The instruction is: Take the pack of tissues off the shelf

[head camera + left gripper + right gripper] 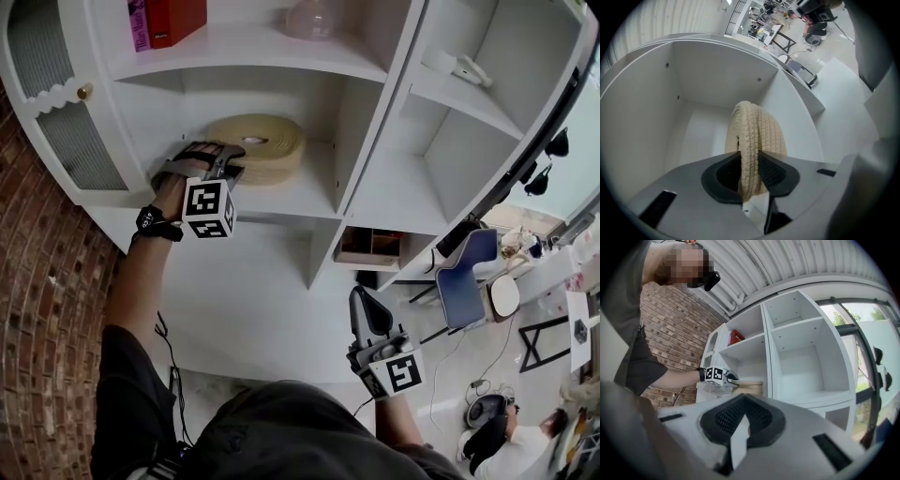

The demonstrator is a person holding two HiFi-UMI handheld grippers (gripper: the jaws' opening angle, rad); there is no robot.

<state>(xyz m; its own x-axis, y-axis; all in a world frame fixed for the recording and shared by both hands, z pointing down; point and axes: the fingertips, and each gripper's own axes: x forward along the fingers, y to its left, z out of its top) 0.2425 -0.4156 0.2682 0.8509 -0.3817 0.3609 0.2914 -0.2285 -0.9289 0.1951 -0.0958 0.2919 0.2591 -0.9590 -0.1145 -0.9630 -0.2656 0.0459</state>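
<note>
The pack of tissues is a round, flat bundle in a cream knitted cover, lying on the white unit's middle shelf. My left gripper reaches into that compartment from the left and is shut on the pack's near edge. In the left gripper view the knitted rim stands pinched between both dark pads. My right gripper hangs low in front of the unit, shut with nothing in it. The right gripper view shows its own jaws closed, and beyond them the left gripper at the pack.
A red box and a pink glass vessel stand on the shelf above. A white object lies in the right-hand compartment. A cabinet door with a brass knob and a brick wall are to the left. A blue chair stands lower right.
</note>
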